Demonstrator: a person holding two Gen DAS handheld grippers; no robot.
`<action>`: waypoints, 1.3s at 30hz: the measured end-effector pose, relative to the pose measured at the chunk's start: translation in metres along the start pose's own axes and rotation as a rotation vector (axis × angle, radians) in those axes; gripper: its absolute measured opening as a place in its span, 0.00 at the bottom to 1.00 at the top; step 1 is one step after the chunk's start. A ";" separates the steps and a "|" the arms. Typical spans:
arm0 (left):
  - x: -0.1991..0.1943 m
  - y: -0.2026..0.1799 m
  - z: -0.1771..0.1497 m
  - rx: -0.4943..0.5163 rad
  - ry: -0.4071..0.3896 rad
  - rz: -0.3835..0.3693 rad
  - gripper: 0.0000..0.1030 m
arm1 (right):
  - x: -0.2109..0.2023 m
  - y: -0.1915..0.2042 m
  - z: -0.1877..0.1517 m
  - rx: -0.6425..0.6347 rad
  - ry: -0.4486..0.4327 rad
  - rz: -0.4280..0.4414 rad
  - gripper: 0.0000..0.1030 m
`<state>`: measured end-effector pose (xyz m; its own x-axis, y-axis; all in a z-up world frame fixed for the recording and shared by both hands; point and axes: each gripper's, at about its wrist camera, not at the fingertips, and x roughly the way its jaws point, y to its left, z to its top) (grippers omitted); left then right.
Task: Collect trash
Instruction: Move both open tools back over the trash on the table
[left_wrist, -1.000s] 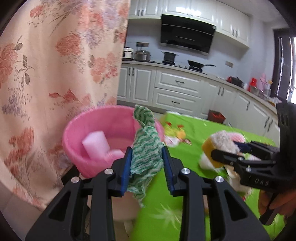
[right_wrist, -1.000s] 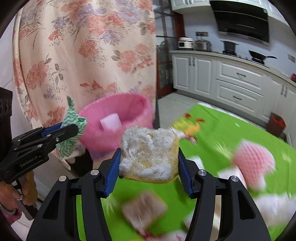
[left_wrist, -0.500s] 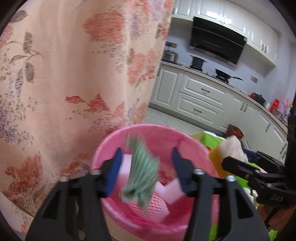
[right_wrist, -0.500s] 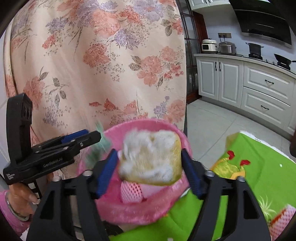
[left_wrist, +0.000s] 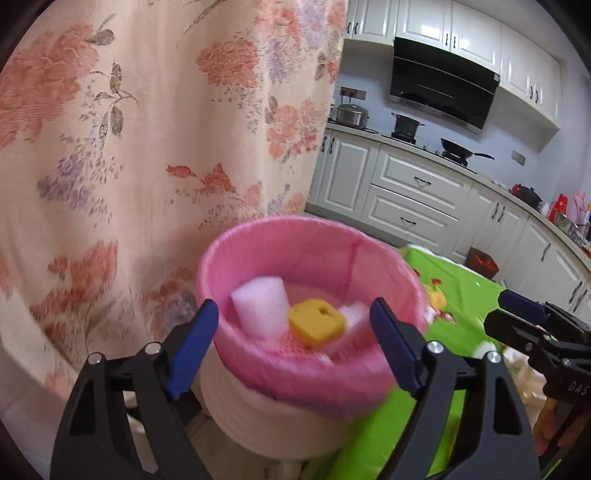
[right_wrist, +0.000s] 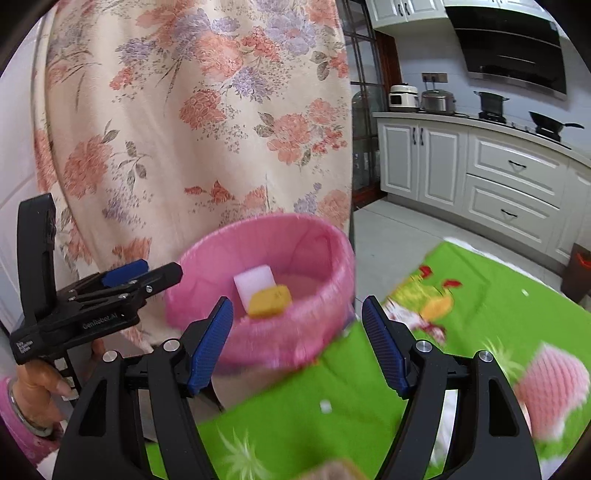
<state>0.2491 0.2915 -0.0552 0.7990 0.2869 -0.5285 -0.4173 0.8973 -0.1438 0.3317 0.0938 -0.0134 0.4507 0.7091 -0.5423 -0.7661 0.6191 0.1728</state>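
both claws hang over the round pink-lined white bin (left_wrist: 310, 254). the left gripper (left_wrist: 295, 347) is opening its jaws with nothing between them; the right gripper (right_wrist: 297, 343) stands wide and empty. the yellow square sponge (left_wrist: 316, 326) lies inside beside a white foam block (left_wrist: 260, 304). best to draw both claws back clear of the rim before reaching for the pink foam net (right_wrist: 550, 384) on the green printed tablecloth (right_wrist: 480, 310). the bin's bottom is hidden, and motion blur smears the tabletop.

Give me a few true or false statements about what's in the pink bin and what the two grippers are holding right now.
1. A yellow sponge lies inside the pink bin. True.
2. The right gripper grips the sponge. False: nothing is between its fingers.
3. The left gripper holds a green cloth. False: its jaws are opening, with nothing between them.
4. A white foam block sits in the bin beside the sponge. True.
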 end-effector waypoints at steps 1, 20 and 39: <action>-0.005 -0.005 -0.006 0.006 0.007 -0.004 0.82 | -0.005 0.000 -0.004 0.000 0.001 -0.008 0.67; -0.047 -0.126 -0.104 0.164 0.149 -0.151 0.91 | -0.126 -0.071 -0.127 0.246 0.030 -0.208 0.67; -0.061 -0.197 -0.130 0.293 0.138 -0.219 0.91 | -0.155 -0.108 -0.138 0.257 -0.010 -0.243 0.67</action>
<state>0.2265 0.0535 -0.1034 0.7815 0.0480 -0.6220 -0.0863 0.9958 -0.0316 0.2815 -0.1297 -0.0611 0.6109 0.5333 -0.5851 -0.4962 0.8338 0.2420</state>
